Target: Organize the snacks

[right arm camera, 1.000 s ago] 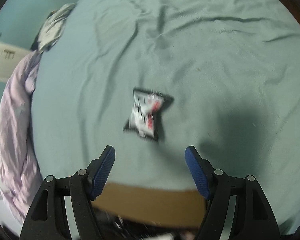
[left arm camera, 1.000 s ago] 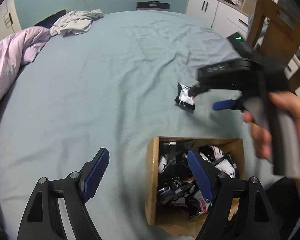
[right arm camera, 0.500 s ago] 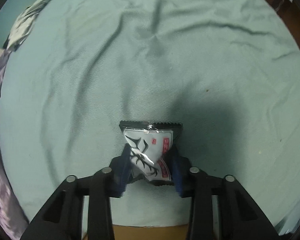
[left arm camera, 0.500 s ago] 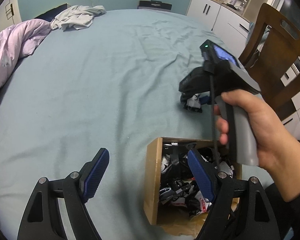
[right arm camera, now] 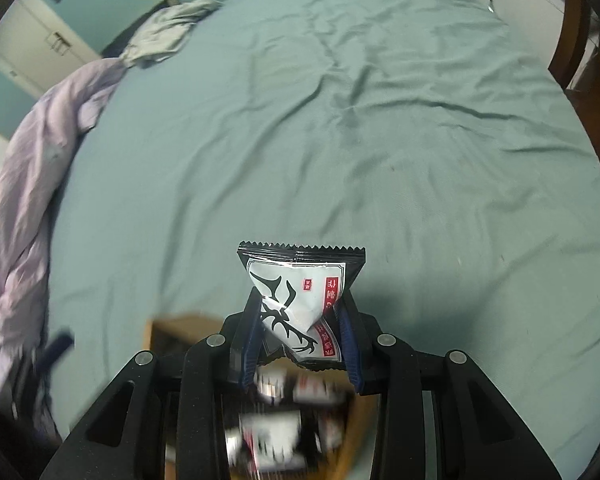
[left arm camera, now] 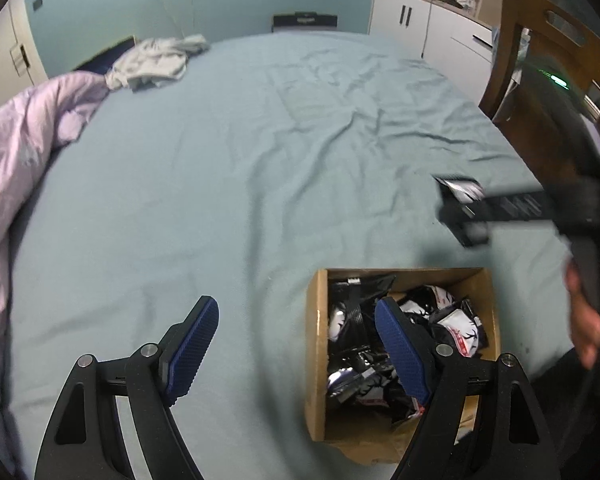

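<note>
Starting at the left, the left tongs (left arm camera: 292, 344) hang open and empty over the bed (left arm camera: 260, 152), one pad above bare sheet, the other above the near-left corner of the cardboard box (left arm camera: 314, 340); they have hardly shifted in the last second. The box already holds a heap of black-and-white packets.

Further right, the change is plain. A second ago a single snack packet (right arm camera: 300, 296) lay loose on the sheet beyond the box, with the right tongs (right arm camera: 298, 338) spread wide short of it. Since then those jaws have just been closing, and now they pinch the packet across its middle, crumpling its waist, with its serrated top edge sticking out ahead. The packet is off the sheet and held above the box's far side, as the right wrist view shows the box contents blurred directly beneath it. To my eye the pick is done and only the drop into the box remains; no other loose packet shows on the sheet.

The bed is covered in a wrinkled pale-green sheet, with a lilac duvet (left arm camera: 16, 160) bunched along its left edge and grey clothing (left arm camera: 156, 62) at the far end. A wooden chair (left arm camera: 540, 60) and white cabinets (left arm camera: 432, 28) stand to the right.
</note>
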### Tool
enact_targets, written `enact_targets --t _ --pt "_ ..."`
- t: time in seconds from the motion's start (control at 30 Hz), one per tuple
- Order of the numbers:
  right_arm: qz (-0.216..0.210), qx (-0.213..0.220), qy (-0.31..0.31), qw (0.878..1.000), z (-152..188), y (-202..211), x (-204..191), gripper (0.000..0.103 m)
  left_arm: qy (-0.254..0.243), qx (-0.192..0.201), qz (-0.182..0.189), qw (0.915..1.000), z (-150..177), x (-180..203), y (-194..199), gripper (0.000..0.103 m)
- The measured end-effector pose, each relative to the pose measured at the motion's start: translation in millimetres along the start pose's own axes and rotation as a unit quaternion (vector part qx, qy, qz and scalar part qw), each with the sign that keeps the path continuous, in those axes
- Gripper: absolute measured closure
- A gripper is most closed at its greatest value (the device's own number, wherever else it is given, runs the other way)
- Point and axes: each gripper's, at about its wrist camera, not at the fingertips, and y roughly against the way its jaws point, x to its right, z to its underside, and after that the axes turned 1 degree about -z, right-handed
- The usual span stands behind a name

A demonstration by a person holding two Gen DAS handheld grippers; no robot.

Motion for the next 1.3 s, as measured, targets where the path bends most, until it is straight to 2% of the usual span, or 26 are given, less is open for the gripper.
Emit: enact_targets --t 0.17,0.33,0.47,0.53,0.6,0.63,0.73,0.77,0.97,1.07,1.13,1.3 --pt "-0.014 -0.007 0.019 1.0 40 24 4 0.07 -0.015 0.013 -0.021 0.9996 4 4 4 0.02" --pt "-0.011 -0.014 0.059 0.998 56 25 -2 0.07 -0.036 0.01 -0.05 0.998 7 10 -2 0.02" --pt "-0.043 -0.002 0.074 0.996 68 36 -4 0.068 -0.046 0.013 -0.058 0.9971 12 15 -1 0.019" --pt "-0.036 0.002 0.072 0.997 70 36 -2 0.062 -0.05 0.016 -0.059 0.9969 13 17 0 0.017" --pt "-0.034 0.001 0.074 0.997 71 38 0 0.049 -0.052 0.019 -0.06 0.9966 14 19 1 0.017" --pt "-0.042 0.006 0.075 0.996 72 42 2 0.048 -0.053 0.019 -0.06 0.9966 14 20 1 0.017" --pt "-0.053 0.042 0.079 0.995 76 63 14 0.034 -0.056 0.016 -0.06 0.9965 14 22 0 0.017" --pt "-0.047 0.051 0.08 0.994 80 69 15 0.03 -0.057 0.015 -0.058 0.9965 14 23 0 0.017" --pt "0.013 0.092 0.098 0.991 115 95 37 0.029 -0.077 0.009 -0.05 0.9957 18 34 4 0.016" --pt "0.03 0.109 0.108 0.988 131 97 35 0.029 -0.084 0.011 -0.05 0.9951 18 38 7 0.011" --pt "0.034 0.121 0.11 0.986 132 94 31 0.029 -0.083 0.01 -0.049 0.9953 17 40 8 0.007" --pt "0.053 0.141 0.089 0.985 129 85 25 0.029 -0.084 0.001 -0.052 0.9952 16 40 1 0.006"
